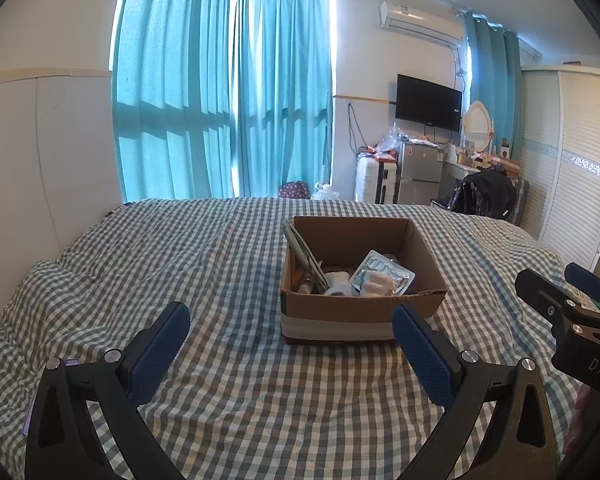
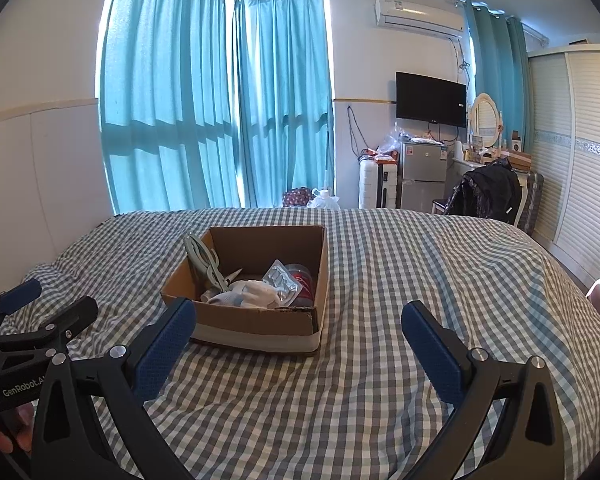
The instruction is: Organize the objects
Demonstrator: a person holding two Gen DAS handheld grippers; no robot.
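"das" on right tongs (image 1: 580, 284); "genrobot.a" on left tongs (image 2: 40, 300)

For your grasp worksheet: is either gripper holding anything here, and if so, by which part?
Nothing is held. The left gripper and right gripper are both open and empty above the checked bedcover, short of the cardboard box.

Landmark: cardboard box (image 1: 364, 300) on the checked bedspread (image 1: 220, 380).

- Near side of box: bare bedspread between both grippers' spread fingers — open lane straight to the front wall.
- Left and right of box: bare cloth, only soft wrinkles.
- Box top open; entry from above unobstructed. Inside, floor crowded — green hanger (image 2: 204, 262) leans on the left wall, clear packet (image 1: 382, 272) and white cloth (image 2: 252, 296) in the middle.
- Far side: bedspread free to the bed's edge.
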